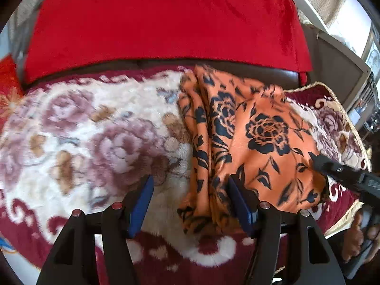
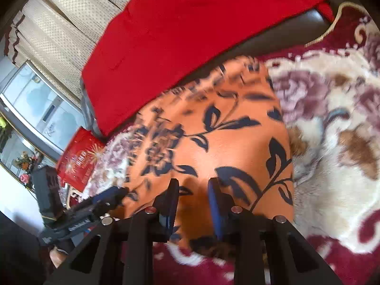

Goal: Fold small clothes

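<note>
The left gripper point(image 1: 190, 204) stood spread over the near left edge of the orange floral garment point(image 1: 249, 137), its two blue pads well apart. A bunched ridge of the cloth ran up between them, closer to the right-hand pad; neither pad looked to be pressing on it, so this tool held nothing. To its left lay only the plush flowered blanket point(image 1: 83, 130) — the surface the garment rested on — and ahead of it the red cushion point(image 1: 166, 23) of the sofa back.

Further right, the right gripper point(image 2: 193, 190) sat over the garment's other near part, its jaws drawn much narrower. A fold of orange cloth rose darkly between the pads, and it looked pinched there, though blur left the contact itself uncertain. The rest of the garment spread flat ahead of this tool.

The step in hand seemed to be taking hold of the near edge with both tools before a fold. The next move likely called for the left gripper to close on the ridge — then both could lift and carry the edge away toward the cushion.
</note>
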Demonstrator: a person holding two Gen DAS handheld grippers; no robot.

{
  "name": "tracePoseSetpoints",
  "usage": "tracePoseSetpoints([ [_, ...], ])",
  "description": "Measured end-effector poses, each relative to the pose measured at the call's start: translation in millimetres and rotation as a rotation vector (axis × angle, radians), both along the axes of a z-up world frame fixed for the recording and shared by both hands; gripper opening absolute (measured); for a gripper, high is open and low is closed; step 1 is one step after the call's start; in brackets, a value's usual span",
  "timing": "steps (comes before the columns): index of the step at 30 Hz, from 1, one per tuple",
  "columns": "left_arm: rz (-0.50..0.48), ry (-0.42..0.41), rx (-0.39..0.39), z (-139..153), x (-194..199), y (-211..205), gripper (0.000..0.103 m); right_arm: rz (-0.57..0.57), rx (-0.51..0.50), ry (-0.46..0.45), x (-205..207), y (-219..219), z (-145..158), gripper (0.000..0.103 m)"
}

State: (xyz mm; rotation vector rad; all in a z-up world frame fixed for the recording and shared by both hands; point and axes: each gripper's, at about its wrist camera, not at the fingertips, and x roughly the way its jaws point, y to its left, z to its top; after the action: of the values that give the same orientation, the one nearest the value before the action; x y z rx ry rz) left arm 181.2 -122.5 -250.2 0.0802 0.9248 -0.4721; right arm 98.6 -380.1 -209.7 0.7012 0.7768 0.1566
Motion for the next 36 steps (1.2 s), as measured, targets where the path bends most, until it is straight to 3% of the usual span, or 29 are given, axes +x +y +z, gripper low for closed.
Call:
tracePoseSetpoints([
  [3,0.027,-0.122,0.034,38.4,-29.7,4.1,0.068,-0.041,-0.054,-0.095,-31.9,1.2,29.0,0.031],
  [5,0.062,-0.219,0.053,66.5,-47.1,5.1,0.08,-0.062,-0.094,-0.141,-55.0,2.6,52.0,0.031],
  [7,0.093,-0.337,0.056,98.2,-66.4,6.5,0.085,-0.08,-0.118,-0.168,-68.9,2.1,70.0,0.031],
  [8,0.107,-0.389,0.057,112.2,-76.1,7.5,0.09,-0.087,-0.14,-0.187,-77.6,1.2,81.4,0.035],
  [9,0.126,-0.442,0.058,127.2,-87.0,8.9,0.092,-0.1,-0.17,-0.213,-89.3,1.0,96.1,0.044],
  [10,0.143,-0.486,0.058,139.9,-97.2,10.8,0.097,-0.111,-0.197,-0.235,-98.0,1.8,108.0,0.055],
  [11,0.154,-0.522,0.058,151.0,-105.6,12.0,0.1,-0.122,-0.219,-0.257,-106.4,4.6,119.6,0.073],
  [14,0.171,-0.609,0.075,179.3,-128.6,13.6,0.1,-0.142,-0.256,-0.34,-132.7,8.8,154.1,0.074],
  [19,0.183,-0.688,0.081,207.3,-160.0,15.8,0.101,-0.159,-0.34,-0.366,-157.2,25.3,185.2,0.074],
  [24,0.185,-0.707,0.061,227.4,-178.4,20.8,0.101,-0.167,-0.383,-0.383,-175.9,36.9,204.7,0.074],
  [36,0.247,-0.693,0.063,228.4,-176.8,31.9,0.101,-0.141,-0.402,-0.378,-177.6,56.3,208.0,0.074],
])
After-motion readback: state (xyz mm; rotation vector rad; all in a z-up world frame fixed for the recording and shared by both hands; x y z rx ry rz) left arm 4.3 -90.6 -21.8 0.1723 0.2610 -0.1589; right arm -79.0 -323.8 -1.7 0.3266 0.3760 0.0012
